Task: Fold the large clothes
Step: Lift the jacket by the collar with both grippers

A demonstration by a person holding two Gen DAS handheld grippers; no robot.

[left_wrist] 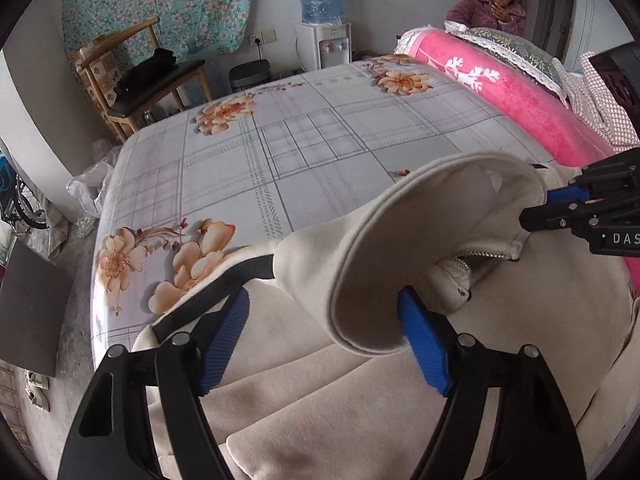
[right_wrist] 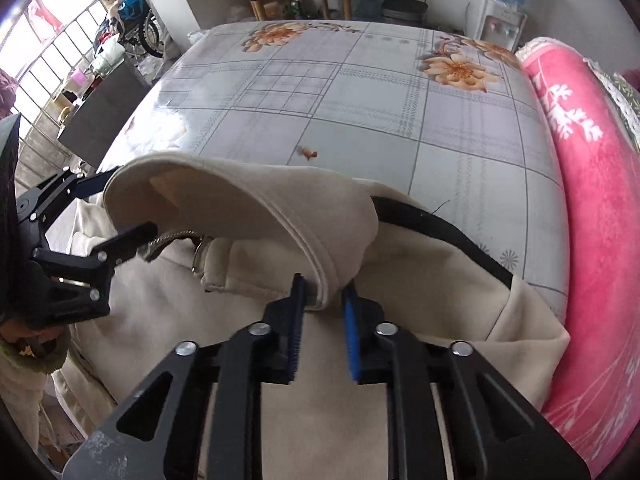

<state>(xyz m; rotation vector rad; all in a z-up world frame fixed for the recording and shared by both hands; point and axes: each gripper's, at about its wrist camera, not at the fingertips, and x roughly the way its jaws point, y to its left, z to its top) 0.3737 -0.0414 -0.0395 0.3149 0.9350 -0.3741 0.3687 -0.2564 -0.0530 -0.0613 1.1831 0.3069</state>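
A: Start at the right gripper [right_wrist: 322, 316]. What has it got?

B: Its jaws are nearly closed, pinching the hood's rim [right_wrist: 316, 280] of the cream hooded jacket [right_wrist: 320, 420]. From the pads the hood rises toward eleven o'clock in the right wrist view.

A: And the left gripper [left_wrist: 324, 344]?

B: Its jaws stand apart, straddling the other end of the same rim [left_wrist: 372, 344]. The right-hand pad [left_wrist: 420, 344] is against the fabric; the left-hand pad [left_wrist: 224, 344] looks clear of it, so I'd call it not yet gripped.

A: Where does the jacket lie?

B: Spread on the near part of the bed [left_wrist: 320, 140], zipper [left_wrist: 480, 255] up, the hood arching between the two grippers. In the left view the right gripper [left_wrist: 536, 208] comes in at three o'clock.

A: So what does the move turn on?

B: The rim runs gripper to gripper, across the jacket's length. I'd judge both ends are equally near, but only the right is secured.
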